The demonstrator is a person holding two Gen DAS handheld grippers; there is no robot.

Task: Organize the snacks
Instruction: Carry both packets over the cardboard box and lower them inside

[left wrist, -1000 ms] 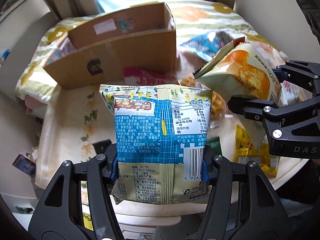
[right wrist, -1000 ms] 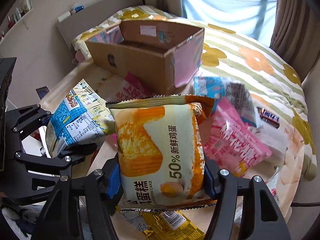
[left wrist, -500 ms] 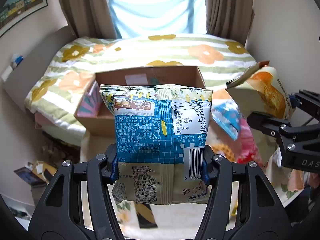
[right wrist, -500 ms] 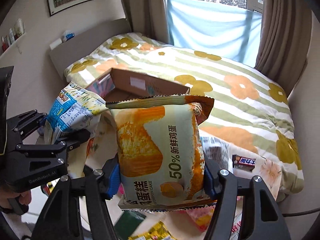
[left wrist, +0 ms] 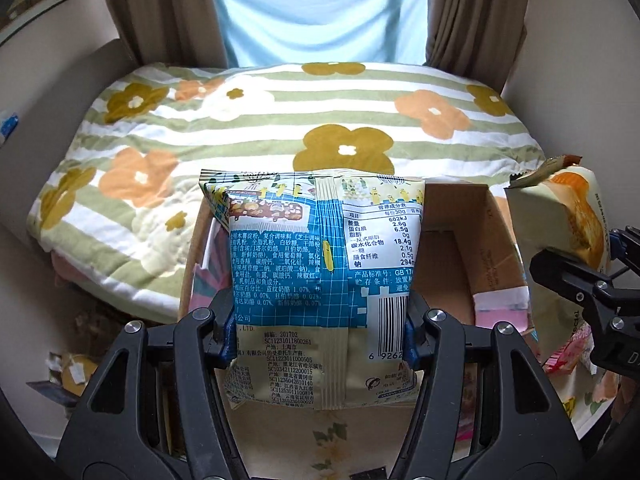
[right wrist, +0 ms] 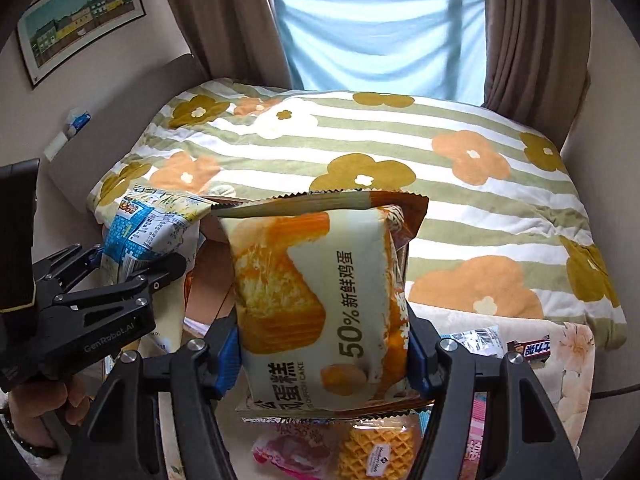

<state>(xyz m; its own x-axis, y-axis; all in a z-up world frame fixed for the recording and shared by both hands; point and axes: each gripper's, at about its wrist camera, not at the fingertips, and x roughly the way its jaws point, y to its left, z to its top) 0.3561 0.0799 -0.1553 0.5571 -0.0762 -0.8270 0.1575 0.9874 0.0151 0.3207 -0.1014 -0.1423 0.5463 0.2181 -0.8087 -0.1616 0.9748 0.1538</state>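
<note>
Left wrist: left gripper (left wrist: 320,330) jaws clamped on blue snack bag (left wrist: 320,264), upright above open cardboard box (left wrist: 476,248). Right wrist: right gripper (right wrist: 322,354) jaws clamped on chiffon cake pack (right wrist: 316,304), upright, above snacks on table (right wrist: 568,344); floral bed (right wrist: 400,152) behind.

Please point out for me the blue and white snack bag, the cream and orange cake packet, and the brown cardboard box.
Blue and white snack bag (left wrist: 320,256), left wrist view, middle of its printed back.
Cream and orange cake packet (right wrist: 316,300), right wrist view, centre of its front.
Brown cardboard box (left wrist: 448,272), left wrist view, inner wall.
</note>
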